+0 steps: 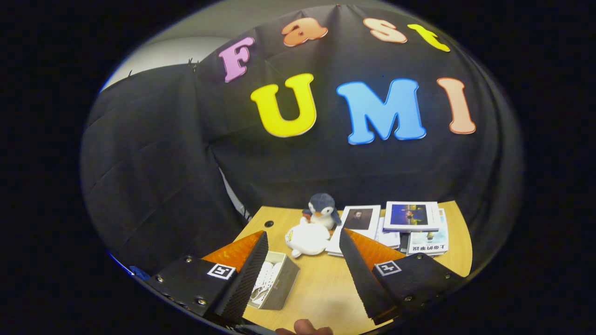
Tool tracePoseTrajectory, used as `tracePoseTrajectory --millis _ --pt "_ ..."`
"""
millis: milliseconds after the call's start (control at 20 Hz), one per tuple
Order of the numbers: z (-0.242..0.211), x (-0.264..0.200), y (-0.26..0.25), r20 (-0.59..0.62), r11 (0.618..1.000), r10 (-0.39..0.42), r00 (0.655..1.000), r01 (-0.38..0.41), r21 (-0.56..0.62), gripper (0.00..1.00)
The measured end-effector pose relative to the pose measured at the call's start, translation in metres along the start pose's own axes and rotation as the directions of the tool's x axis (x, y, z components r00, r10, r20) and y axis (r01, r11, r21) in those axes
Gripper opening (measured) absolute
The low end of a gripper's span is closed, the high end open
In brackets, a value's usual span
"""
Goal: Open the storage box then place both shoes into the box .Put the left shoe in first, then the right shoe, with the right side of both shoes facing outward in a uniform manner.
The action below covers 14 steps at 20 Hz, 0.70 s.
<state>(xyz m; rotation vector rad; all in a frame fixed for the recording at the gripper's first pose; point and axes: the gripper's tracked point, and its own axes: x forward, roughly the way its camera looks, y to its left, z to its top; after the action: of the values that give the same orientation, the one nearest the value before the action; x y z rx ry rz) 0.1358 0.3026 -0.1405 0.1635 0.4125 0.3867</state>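
My gripper [303,244] stands open high above a wooden table [326,284], with nothing between its fingers. An open grey storage box [278,281] lies on the table beside and partly behind the left finger [247,274]. White shoes [266,279] lie inside the box; I cannot tell how many or which way they face. Part of the box is hidden by the left finger.
A white plush toy [307,239] and a penguin plush [322,209] sit beyond the fingers. Several books and prints [412,216] lie at the far right of the table. A person's fingertip [305,328] shows at the near table edge.
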Motion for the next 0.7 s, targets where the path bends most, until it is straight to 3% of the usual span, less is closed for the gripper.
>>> tracePoseTrajectory --millis 150,300,700 --pt "0.029 -0.028 -0.019 0.153 0.998 -0.064 0.986 0.066 -0.01 0.93" --pt "0.048 -0.059 -0.036 0.28 0.989 -0.134 0.951 0.147 -0.026 0.93" --pt "0.059 -0.098 -0.046 0.381 0.973 -0.174 0.908 0.218 -0.076 0.93"
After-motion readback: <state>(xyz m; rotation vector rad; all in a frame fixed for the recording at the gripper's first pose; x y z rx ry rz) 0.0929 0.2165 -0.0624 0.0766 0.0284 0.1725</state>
